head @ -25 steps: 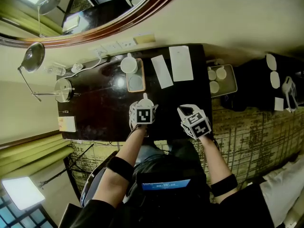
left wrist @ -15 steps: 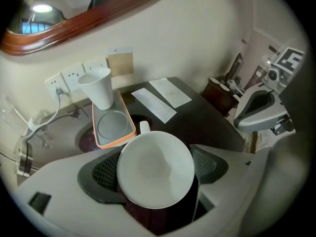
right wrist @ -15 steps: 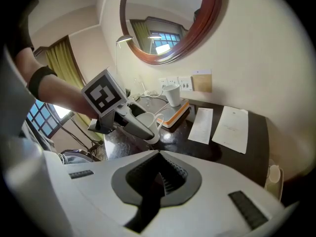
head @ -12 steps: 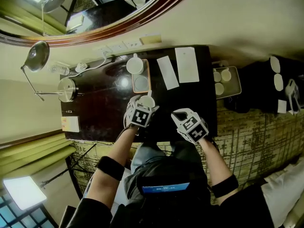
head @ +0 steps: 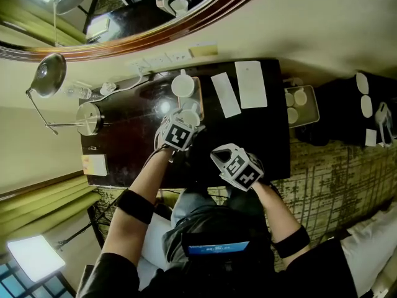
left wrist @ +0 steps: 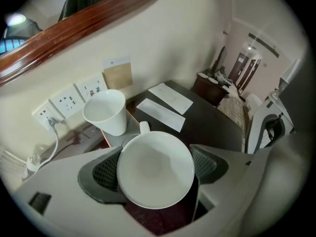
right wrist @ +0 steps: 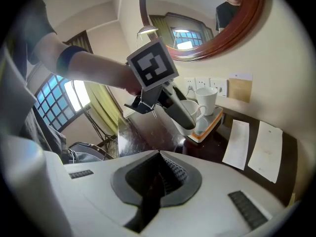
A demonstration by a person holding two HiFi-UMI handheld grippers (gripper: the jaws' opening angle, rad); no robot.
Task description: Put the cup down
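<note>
1. Head view: a second ago the left tool (head: 185,123) hung over bare tabletop (head: 130,148). It has since moved away from us and now hangs over the near end of the tray (head: 200,95). A second cup (head: 183,85) stands just beyond its tips. The right tool (head: 218,156) has slid toward the left tool and now sits near it, on our side.
2. Left gripper view: the pads press on both sides of the cup (left wrist: 155,169). Its mouth faces the camera and its handle points ahead, toward the second cup.
3. Right gripper view: the right tool's jaws are closed together with nothing between them. Ahead of them, the left tool holds the cup at the tray; we cannot tell whether its base touches. Paper sheets (right wrist: 238,143) lie ahead to the right.
</note>
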